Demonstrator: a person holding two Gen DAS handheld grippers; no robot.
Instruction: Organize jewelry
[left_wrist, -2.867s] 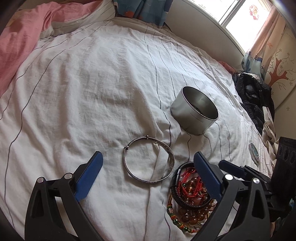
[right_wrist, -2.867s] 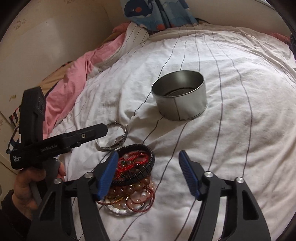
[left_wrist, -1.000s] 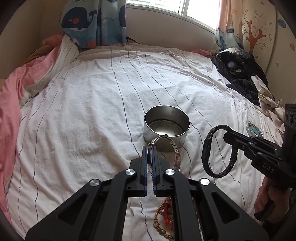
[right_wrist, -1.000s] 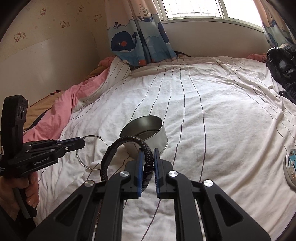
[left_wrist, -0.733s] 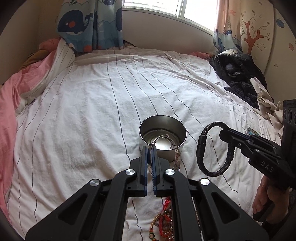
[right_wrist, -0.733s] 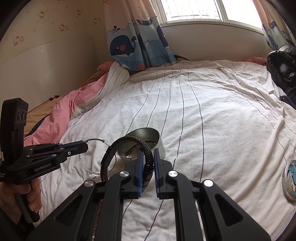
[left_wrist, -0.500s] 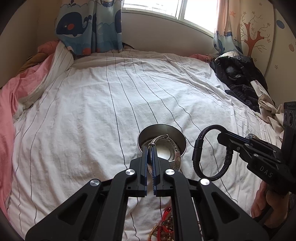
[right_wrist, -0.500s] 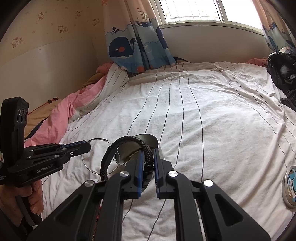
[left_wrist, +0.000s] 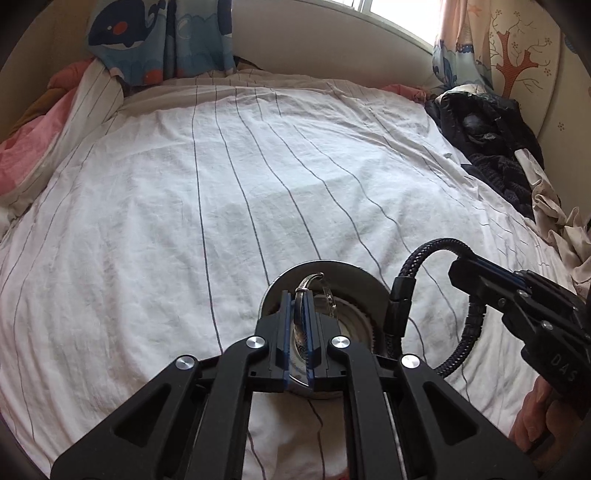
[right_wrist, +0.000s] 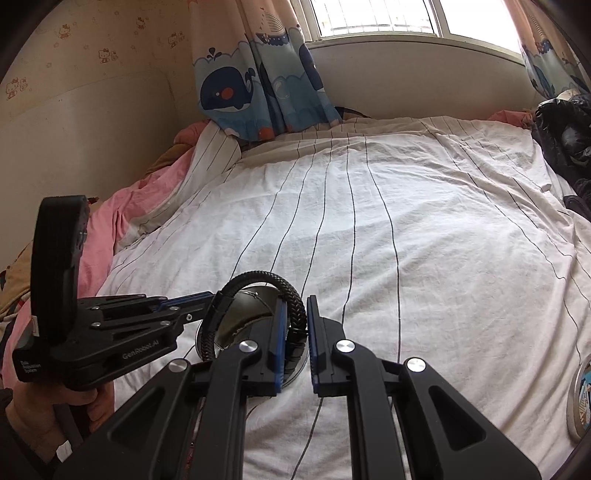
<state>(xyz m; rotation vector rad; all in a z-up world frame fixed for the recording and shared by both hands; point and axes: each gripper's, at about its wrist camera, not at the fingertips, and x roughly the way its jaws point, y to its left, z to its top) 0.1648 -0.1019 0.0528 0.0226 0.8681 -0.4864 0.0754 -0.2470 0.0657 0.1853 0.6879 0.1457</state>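
A round silver tin (left_wrist: 347, 268) stands open on the striped white bed sheet (left_wrist: 221, 206). My left gripper (left_wrist: 298, 295) is shut on a silver bangle (left_wrist: 325, 291) and holds it directly over the tin's mouth. My right gripper (right_wrist: 294, 302) is shut on a black braided bracelet (right_wrist: 258, 278), held just right of the tin; the bracelet also shows in the left wrist view (left_wrist: 413, 258). In the right wrist view the tin (right_wrist: 243, 314) is partly hidden behind both grippers.
A round tin lid (right_wrist: 581, 398) lies on the sheet at the far right. Dark clothes (left_wrist: 487, 140) are piled at the bed's right edge. A pink blanket (right_wrist: 110, 229) lies along the left. Whale curtains (right_wrist: 251, 70) and the wall are at the back.
Both grippers have moved forward and down toward the tin. The bangle now hangs over the tin's mouth and the black bracelet is close beside its rim. The bead pile has left view.
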